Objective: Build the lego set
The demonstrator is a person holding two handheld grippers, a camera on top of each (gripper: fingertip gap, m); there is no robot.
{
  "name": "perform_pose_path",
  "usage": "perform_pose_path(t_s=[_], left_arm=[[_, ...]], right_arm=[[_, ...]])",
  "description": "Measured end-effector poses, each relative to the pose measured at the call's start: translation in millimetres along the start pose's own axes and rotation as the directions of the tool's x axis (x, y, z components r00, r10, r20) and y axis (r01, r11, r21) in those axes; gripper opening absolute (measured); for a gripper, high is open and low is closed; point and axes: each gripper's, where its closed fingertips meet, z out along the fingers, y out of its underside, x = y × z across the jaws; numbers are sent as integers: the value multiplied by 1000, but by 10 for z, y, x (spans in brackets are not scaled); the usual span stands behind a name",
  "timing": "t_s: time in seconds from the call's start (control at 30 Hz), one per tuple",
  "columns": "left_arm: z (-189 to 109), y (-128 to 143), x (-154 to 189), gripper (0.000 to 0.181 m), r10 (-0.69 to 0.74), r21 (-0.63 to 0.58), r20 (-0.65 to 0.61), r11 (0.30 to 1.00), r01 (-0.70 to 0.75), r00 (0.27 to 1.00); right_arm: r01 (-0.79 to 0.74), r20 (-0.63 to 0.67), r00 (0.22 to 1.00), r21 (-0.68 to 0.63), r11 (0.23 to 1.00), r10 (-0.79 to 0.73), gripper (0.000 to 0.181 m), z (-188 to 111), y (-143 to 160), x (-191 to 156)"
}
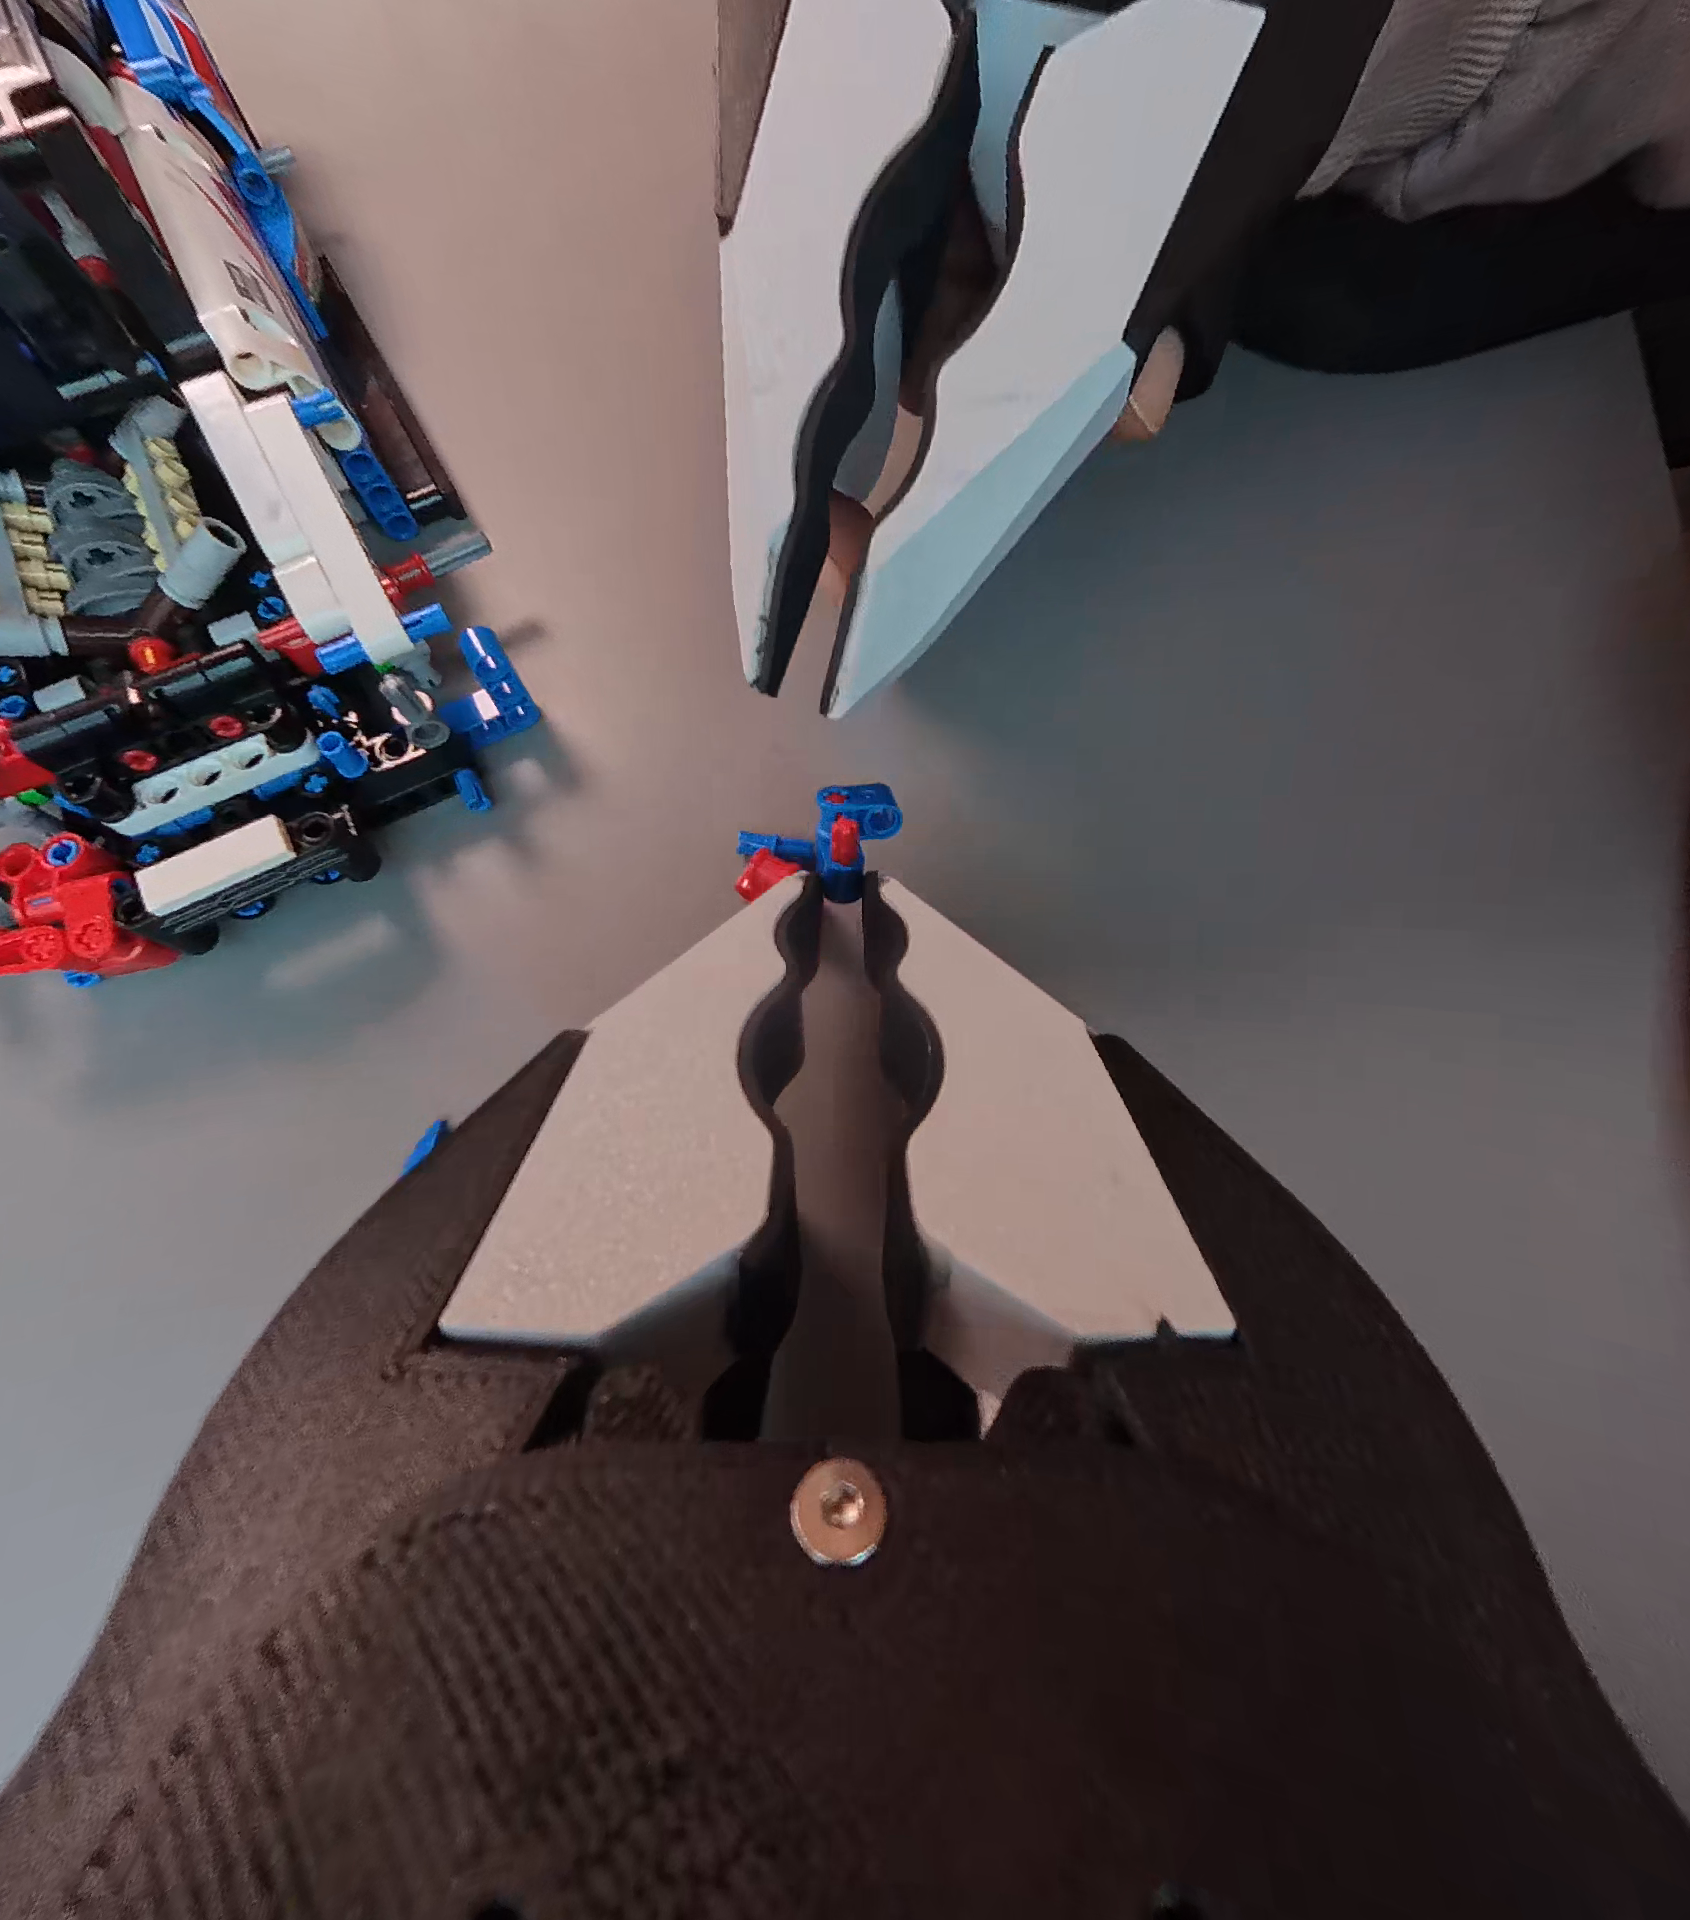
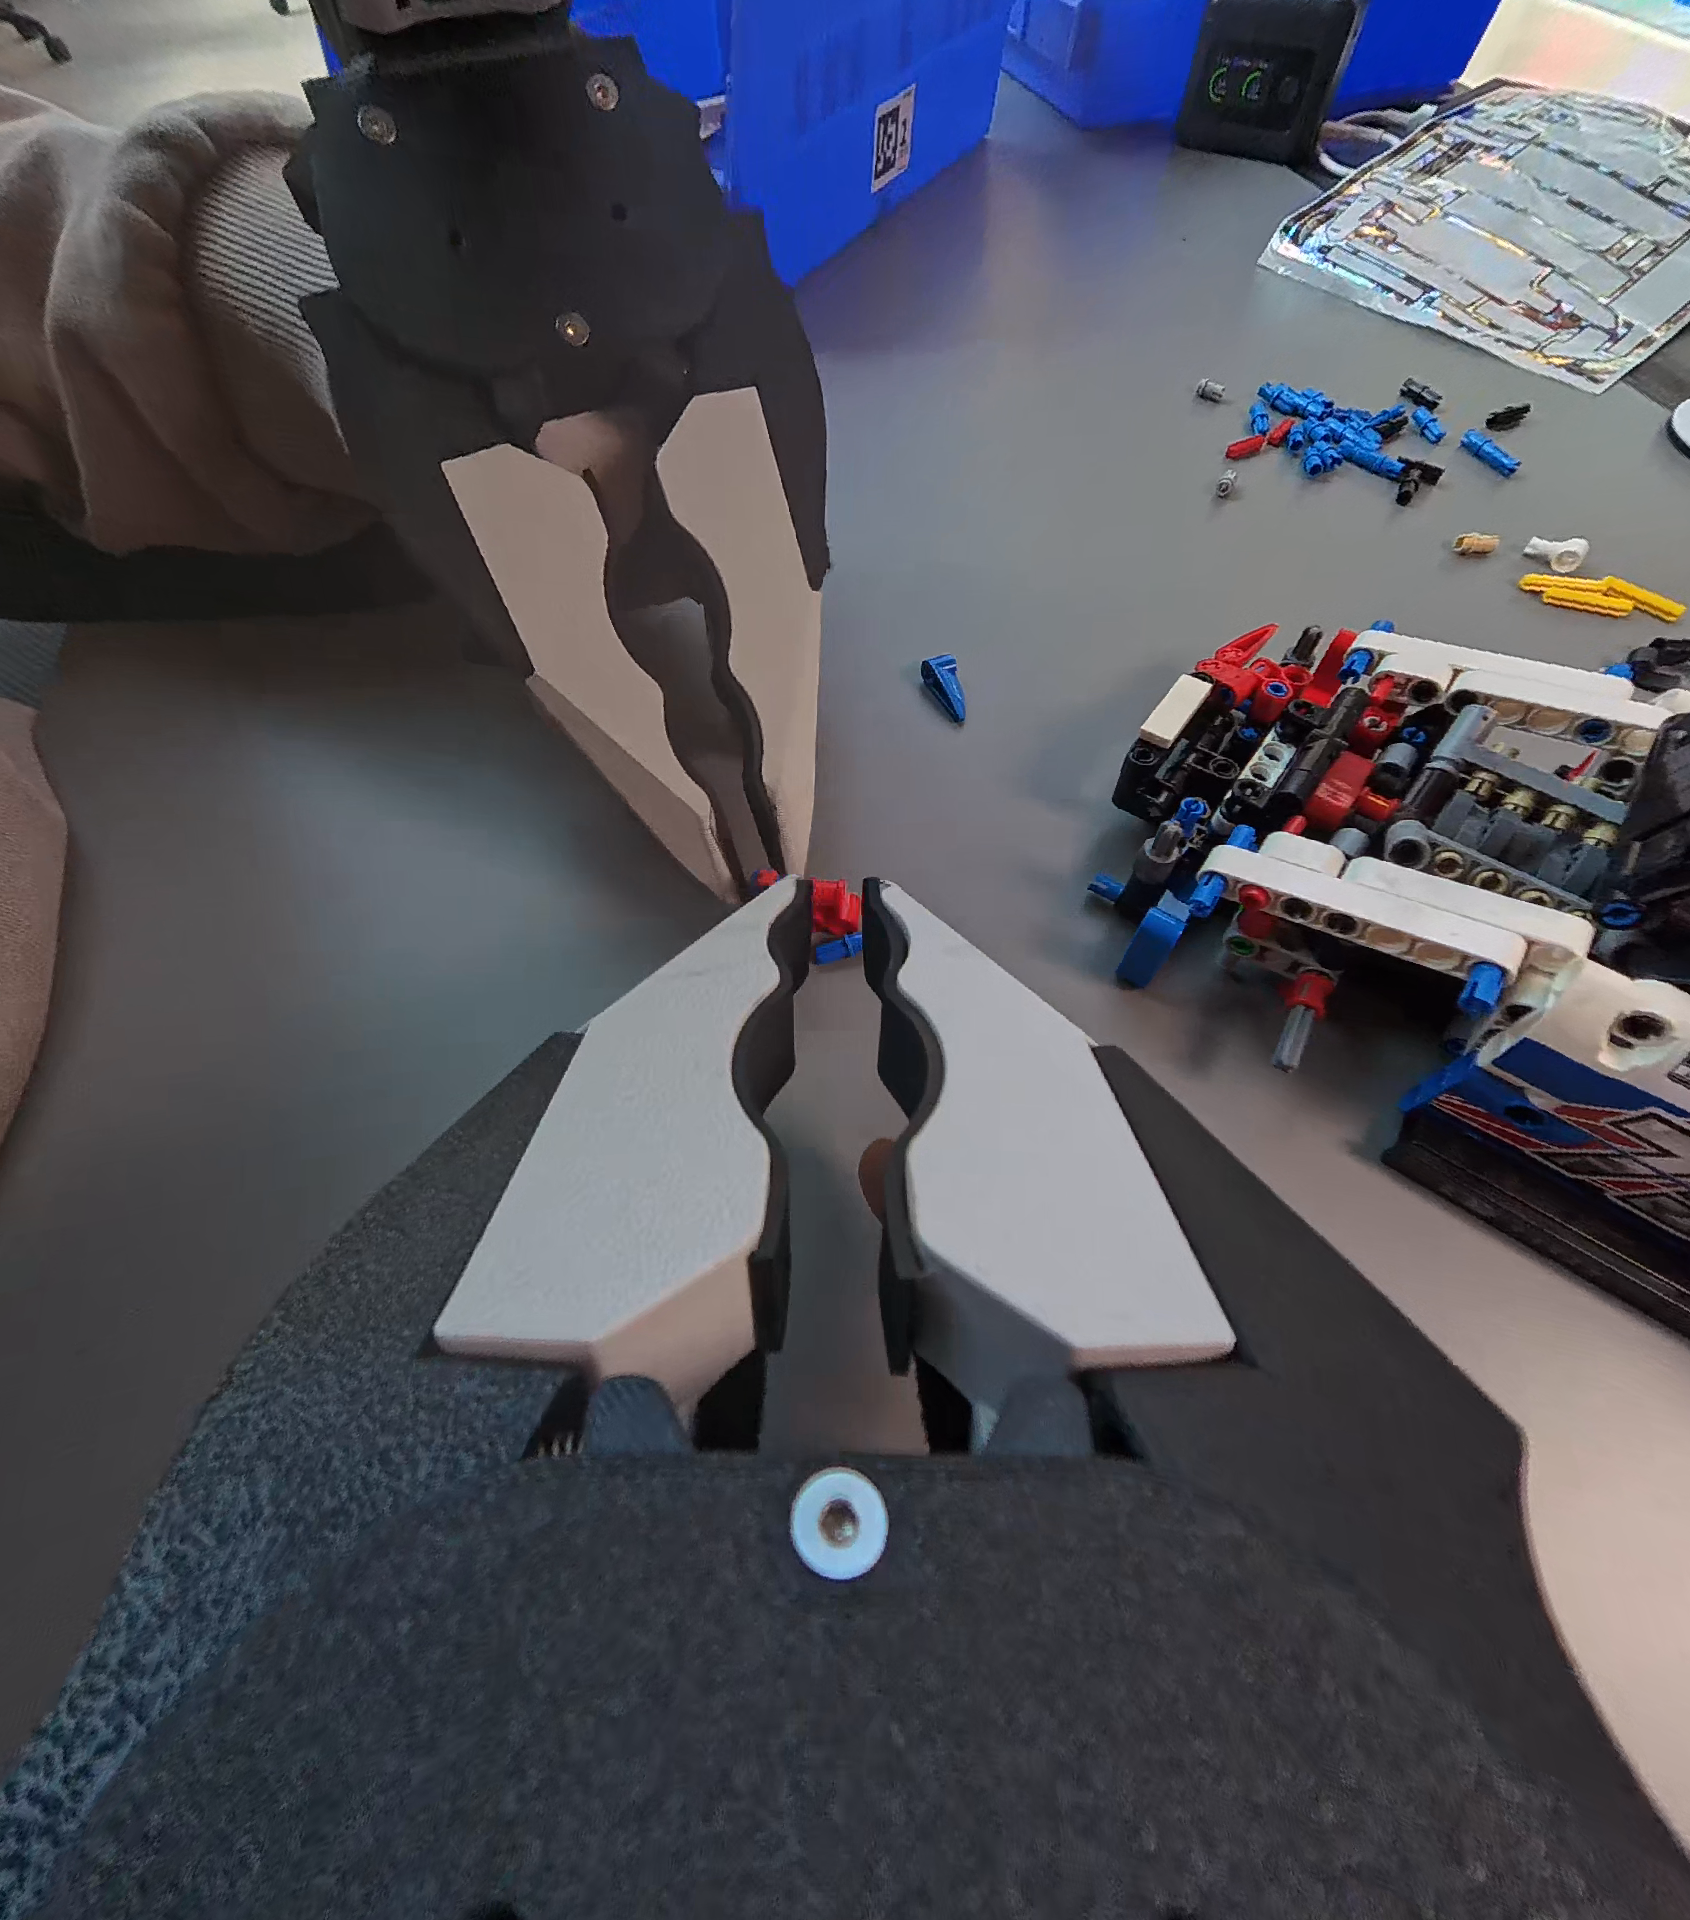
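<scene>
My left gripper [image 1: 838,885] is shut on a small blue-and-red lego assembly [image 1: 846,836] and holds it at its tips just above the grey table [image 1: 1236,831]. My right gripper [image 2: 836,891] faces it tip to tip, jaws a little apart and empty. In the right wrist view the assembly [image 2: 833,906] shows in the gap between its tips. In the left wrist view the right gripper [image 1: 799,698] stands a short way off the assembly, not touching it. The part-built lego car [image 2: 1392,831] lies to the side and also shows in the left wrist view [image 1: 145,675].
A loose blue piece [image 2: 943,686] lies between the grippers and the car. A pile of small blue, red and black pins [image 2: 1340,431], yellow pieces [image 2: 1599,594], a sticker sheet [image 2: 1516,229] and blue bins [image 2: 820,125] are farther back. A person's sleeve [image 2: 93,312] is at the left. My two grippers' fingertips are within a few centimetres of each other. It is some 9 cm from my left tips to the loose blue piece [image 2: 943,686].
</scene>
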Motion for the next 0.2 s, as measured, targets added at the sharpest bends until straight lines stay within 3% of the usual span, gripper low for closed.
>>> perform_pose_path(t_s=[0.03, 0.2], left_arm=[[3, 22, 2, 5, 4, -11, -1, 1000, -4, 1000], [10, 62, 8, 5, 19, -38, 3, 999, -19, 1000]], right_arm=[[-10, -3, 1000, 7, 1000, 10, 6, -10, -7, 14], [-60, -24, 998, 38, 997, 61, 6, -42, -41, 97]])
